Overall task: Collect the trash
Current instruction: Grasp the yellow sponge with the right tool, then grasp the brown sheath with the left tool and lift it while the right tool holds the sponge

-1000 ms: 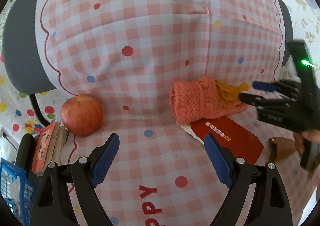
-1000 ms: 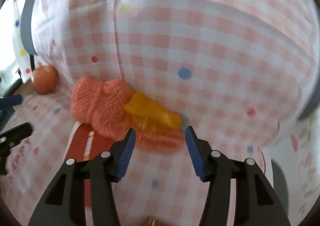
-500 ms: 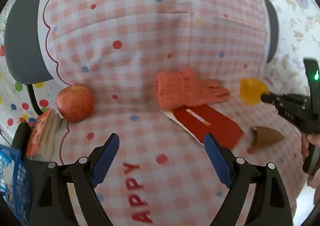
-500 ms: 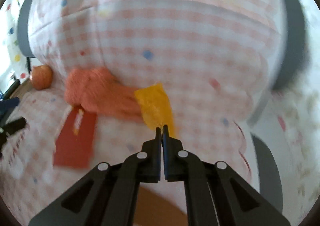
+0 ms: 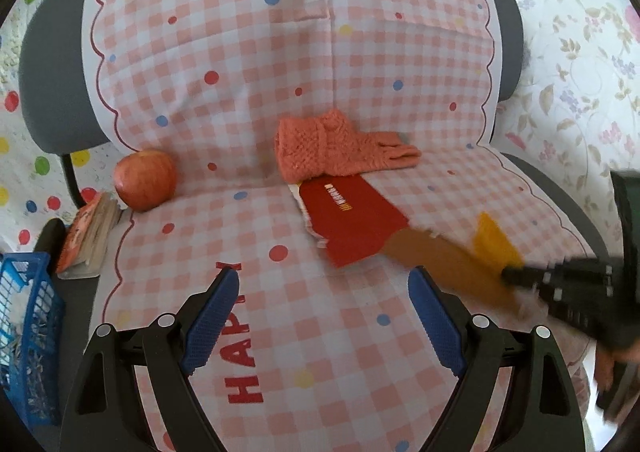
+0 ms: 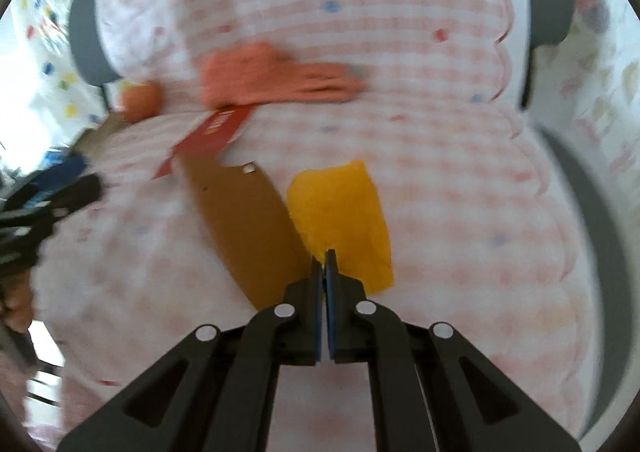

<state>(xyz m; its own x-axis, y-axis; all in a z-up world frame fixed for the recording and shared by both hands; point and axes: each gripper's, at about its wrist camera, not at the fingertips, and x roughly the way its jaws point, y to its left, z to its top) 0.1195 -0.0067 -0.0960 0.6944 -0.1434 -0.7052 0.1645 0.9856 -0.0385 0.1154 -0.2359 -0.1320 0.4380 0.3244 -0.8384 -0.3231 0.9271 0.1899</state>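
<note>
A yellow wrapper [image 6: 340,220] hangs from my right gripper [image 6: 325,256], which is shut on its lower edge above the front of the chair seat. The left wrist view shows the same wrapper [image 5: 496,244] at the right, pinched by the right gripper [image 5: 507,273]. A brown cardboard scrap [image 5: 436,260] lies on the seat just left of it. My left gripper [image 5: 324,316] is open over the checked cloth with nothing between its fingers. A red envelope [image 5: 352,220] lies half under an orange knitted glove [image 5: 328,148].
A chair [image 5: 56,92] draped in a pink checked cloth [image 5: 280,52] fills both views. An apple [image 5: 146,180] rests at the seat's left, beside a book [image 5: 90,236]. A blue basket [image 5: 24,332] stands at the lower left. A hand [image 5: 608,368] holds the right gripper.
My right gripper shut on the yellow wrapper beside the glove, then drew it away to the seat's front right. The left gripper backed away, still open.
</note>
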